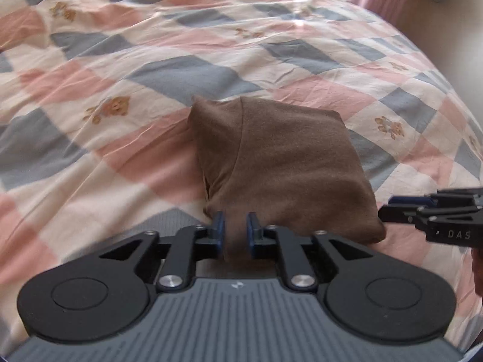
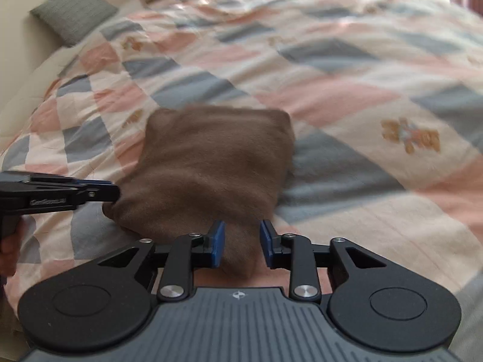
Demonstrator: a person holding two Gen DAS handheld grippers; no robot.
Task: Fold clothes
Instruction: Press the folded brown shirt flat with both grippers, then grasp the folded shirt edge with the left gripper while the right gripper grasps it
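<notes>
- Garment: brown knit cloth folded into a rectangle (image 1: 280, 163) lies on the pink-and-grey checked bed quilt (image 1: 120, 60).
- Left hand-held gripper (image 1: 235, 232) and right hand-held gripper (image 2: 243, 246): pads parted, near hem between them, unpinched.
- Draw both straight back so the fold stays flat.

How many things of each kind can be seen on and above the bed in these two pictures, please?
Folded brown fabric garment: 1
Checked pink, grey and cream quilt with bear prints: 1
Grey knitted cushion: 1
Black handheld grippers with blue pads, left gripper and right gripper: 2
Total: 5
</notes>
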